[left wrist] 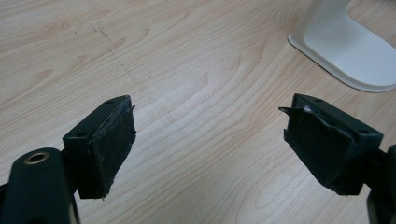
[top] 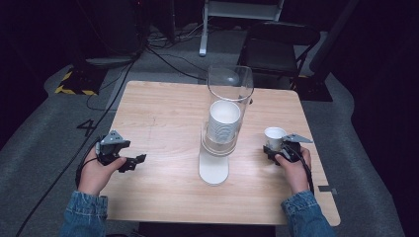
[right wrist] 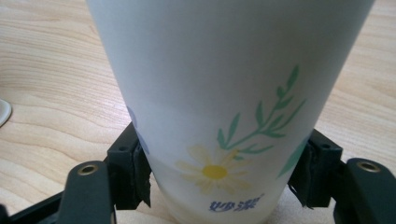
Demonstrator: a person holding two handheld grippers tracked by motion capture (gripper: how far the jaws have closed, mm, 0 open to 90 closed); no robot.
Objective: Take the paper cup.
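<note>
Right gripper (top: 279, 149) clamps upright paper cup (top: 274, 138) at table's (top: 163, 103) 3 o'clock; left gripper (top: 136, 161) gapes wide, empty, at 9 o'clock

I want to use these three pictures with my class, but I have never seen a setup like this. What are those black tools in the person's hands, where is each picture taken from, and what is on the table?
A person sits at a wooden table with a hand-held two-jaw gripper in each hand. The high view looks down from above. The other two pictures come from cameras riding on the grippers, looking along their black jaws.

The left gripper is open over bare wood. The right gripper is closed on a white paper cup printed with a daisy, standing upright.

In the middle stands a clear cup dispenser on a white base, holding a stack of cups.
</note>
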